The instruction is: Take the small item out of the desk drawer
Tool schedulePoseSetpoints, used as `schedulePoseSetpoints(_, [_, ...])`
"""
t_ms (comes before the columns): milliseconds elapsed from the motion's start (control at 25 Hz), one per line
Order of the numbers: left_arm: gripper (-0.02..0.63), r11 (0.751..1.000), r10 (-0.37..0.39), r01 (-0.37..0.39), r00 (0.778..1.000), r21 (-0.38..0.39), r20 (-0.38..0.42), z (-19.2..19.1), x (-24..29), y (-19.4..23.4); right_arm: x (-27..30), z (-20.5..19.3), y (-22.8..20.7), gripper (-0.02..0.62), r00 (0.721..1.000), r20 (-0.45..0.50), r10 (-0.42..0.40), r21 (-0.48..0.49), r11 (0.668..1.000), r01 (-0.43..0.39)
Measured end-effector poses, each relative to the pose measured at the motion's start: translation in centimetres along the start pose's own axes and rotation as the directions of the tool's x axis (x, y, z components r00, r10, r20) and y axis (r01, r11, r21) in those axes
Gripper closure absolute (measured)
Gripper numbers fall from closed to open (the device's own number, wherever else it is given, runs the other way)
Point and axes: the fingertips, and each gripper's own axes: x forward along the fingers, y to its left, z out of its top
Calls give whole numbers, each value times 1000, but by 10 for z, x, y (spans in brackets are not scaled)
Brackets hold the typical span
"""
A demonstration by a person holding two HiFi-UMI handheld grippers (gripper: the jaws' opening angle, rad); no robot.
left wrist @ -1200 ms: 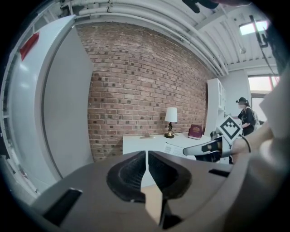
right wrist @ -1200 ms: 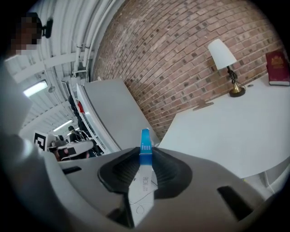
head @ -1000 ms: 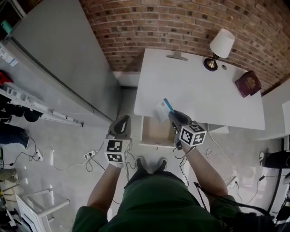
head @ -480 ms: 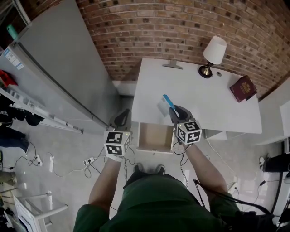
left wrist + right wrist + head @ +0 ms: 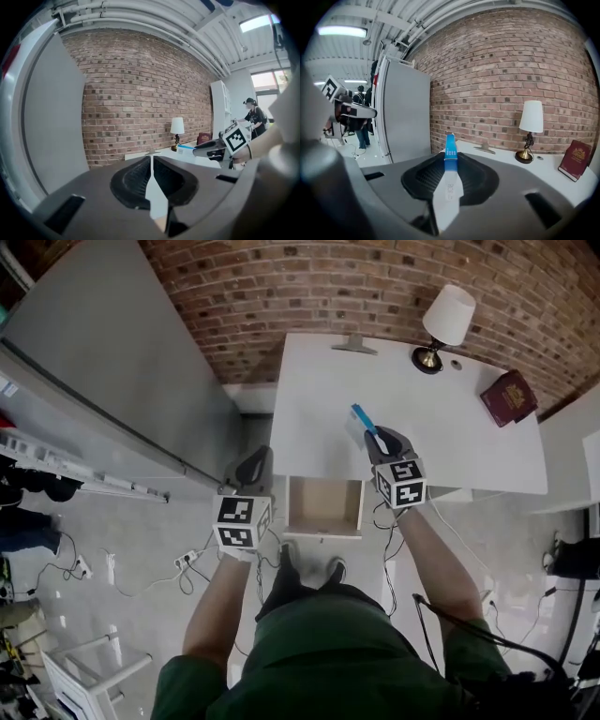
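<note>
The small item [image 5: 362, 418], a flat white packet with a blue end, sticks out of my right gripper [image 5: 380, 440], which is shut on it and hangs over the white desk [image 5: 450, 451]. In the right gripper view the item [image 5: 450, 146] stands edge-on between the dark pads [image 5: 423, 180]. The desk drawer [image 5: 323, 507] stands pulled out below the desk's front edge and looks bare inside. My left gripper [image 5: 251, 469] hovers left of the drawer, jaws together with nothing in them. The left gripper view shows its pads [image 5: 132, 180] closed to a thin slit, and the right gripper [image 5: 209, 148] beyond.
A table lamp [image 5: 446, 317] and a dark red book [image 5: 509, 397] stand at the desk's far right. A tall grey cabinet [image 5: 112, 362] fills the left side, with a brick wall [image 5: 375, 282] behind. Cables lie on the floor [image 5: 141, 568]. A person stands in the distance [image 5: 361, 117].
My right gripper has carried the packet farther from the drawer and up over the desk top. The left gripper has stayed beside the open drawer.
</note>
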Motion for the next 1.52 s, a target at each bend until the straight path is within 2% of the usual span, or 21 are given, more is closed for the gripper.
schedulePoseSetpoints(240, [595,998,-62,62,997,2,-43,-18,23,27,36,-19,-15,508,993,-72,-91,-45,995,88])
schedulePoseSetpoints(520, [595,990,-138,138,987,-2,-79,-32,50,57,72,-45,-23,508,971,-156,-179,-60,983,171])
schedulePoseSetpoints(1040, [595,972,-233,233,963,-16,-132,-66,74,85,98,-73,-2,505,941,-187,-281,-109,958,265])
schedulePoseSetpoints(1200, [595,967,-253,252,957,-23,-143,-77,76,87,103,-81,10,503,940,-196,-279,-118,958,260])
schedulePoseSetpoints(1520, [595,962,-271,269,951,-35,-148,-90,67,92,125,-98,58,476,938,-273,-216,-212,964,160])
